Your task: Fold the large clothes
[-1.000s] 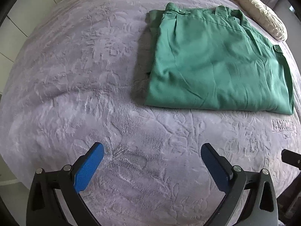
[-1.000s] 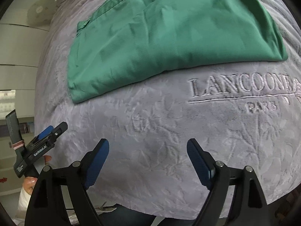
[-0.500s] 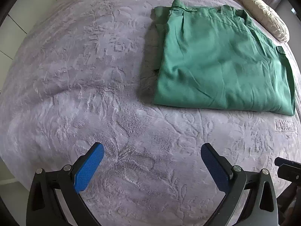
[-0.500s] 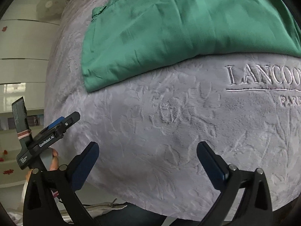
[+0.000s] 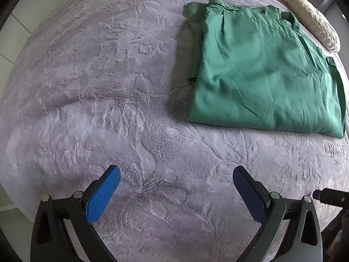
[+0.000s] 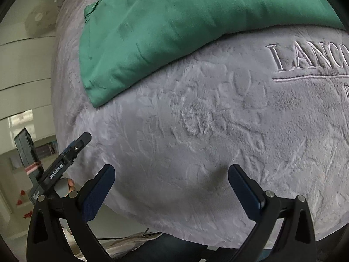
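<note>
Lying folded on the grey blanket point(image 5: 109, 87), one green garment point(image 5: 261, 76) runs off the top edge of the right wrist view. Embroidered lettering point(image 6: 309, 59) is cut off at right. One patterned cushion point(image 5: 314, 21) sits beyond the garment. The left gripper point(image 5: 176, 194) and right gripper point(image 6: 171, 193) both gape wide, holding nothing.
</note>
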Available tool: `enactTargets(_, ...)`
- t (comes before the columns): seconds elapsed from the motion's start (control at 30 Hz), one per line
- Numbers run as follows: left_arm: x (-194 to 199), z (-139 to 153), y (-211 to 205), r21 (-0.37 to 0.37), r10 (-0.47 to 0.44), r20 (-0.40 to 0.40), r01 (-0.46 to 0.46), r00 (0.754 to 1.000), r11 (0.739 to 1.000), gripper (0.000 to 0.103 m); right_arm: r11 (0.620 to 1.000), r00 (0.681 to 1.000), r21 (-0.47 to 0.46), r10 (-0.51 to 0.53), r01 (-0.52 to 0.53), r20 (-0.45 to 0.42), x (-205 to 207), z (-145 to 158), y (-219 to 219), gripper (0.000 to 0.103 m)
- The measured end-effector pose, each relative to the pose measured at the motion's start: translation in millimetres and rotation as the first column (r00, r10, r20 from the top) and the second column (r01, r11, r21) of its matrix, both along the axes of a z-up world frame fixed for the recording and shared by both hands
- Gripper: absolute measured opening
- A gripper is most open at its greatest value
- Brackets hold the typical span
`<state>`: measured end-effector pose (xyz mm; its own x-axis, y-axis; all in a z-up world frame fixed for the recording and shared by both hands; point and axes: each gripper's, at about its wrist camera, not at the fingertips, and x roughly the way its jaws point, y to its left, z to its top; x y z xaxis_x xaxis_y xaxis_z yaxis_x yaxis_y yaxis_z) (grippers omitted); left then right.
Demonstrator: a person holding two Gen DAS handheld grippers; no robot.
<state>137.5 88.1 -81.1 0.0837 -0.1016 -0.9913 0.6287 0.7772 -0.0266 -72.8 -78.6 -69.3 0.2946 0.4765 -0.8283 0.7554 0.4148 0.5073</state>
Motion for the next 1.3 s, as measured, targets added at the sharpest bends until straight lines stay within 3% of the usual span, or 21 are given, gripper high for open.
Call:
enactTargets(0.43, 22.0, -12.0, -1.1, -0.004, -0.012, 0.000, 0.012, 1.000, 1.000, 0.103, 0.998, 0.998, -0.035, -0.054, 0.054, 0.013, 22.5, -3.0, -8.3, 0.103)
enactTargets(0.6, 30.6, -9.4, -5.9, -0.020, -0.016, 0.002, 0.016, 1.000, 1.000, 0.103, 0.993, 0.989, 0.010, -0.116, 0.116, 0.088, 29.7, -3.1, -10.8, 0.103)
enactTargets(0.83, 52.9, -13.8, -14.6, -0.080, 0.011, -0.039, -0.014, 0.999, 0.997, 0.103, 0.946, 0.917, 0.192, -0.304, 0.259, 0.257, 56.1, -30.7, -21.8, 0.103)
enactTargets(1.03, 82.0, -26.5, -17.9, -0.144, 0.063, -0.123, -0.081, 0.990, 0.986, 0.103, 0.875, 0.833, 0.296, -0.466, 0.383, 0.299, 74.5, -64.4, -32.0, 0.103)
enactTargets(1.17, 93.1, -30.6, -18.2, -0.220, 0.099, -0.195, -0.142, 0.976, 0.965, 0.103, 0.831, 0.773, 0.345, -0.543, 0.437, 0.328, 80.2, -67.2, -38.6, 0.103)
enactTargets(1.23, 102.9, -31.8, -18.7, -0.273, 0.112, -0.251, -0.181, 0.962, 0.945, 0.103, 0.812, 0.753, 0.379, -0.567, 0.444, 0.333, 80.9, -68.3, -40.4, 0.096)
enactTargets(1.27, 110.1, -34.1, -20.1, -0.295, 0.121, -0.281, -0.206, 0.952, 0.933, 0.103, 0.809, 0.751, 0.385, -0.570, 0.444, 0.333, 81.8, -67.9, -39.6, 0.071)
enactTargets(1.3, 110.3, -33.7, -21.0, -0.307, 0.126, -0.299, -0.221, 0.946, 0.926, 0.103, 0.813, 0.757, 0.383, -0.564, 0.438, 0.330, 82.9, -67.5, -38.5, 0.053)
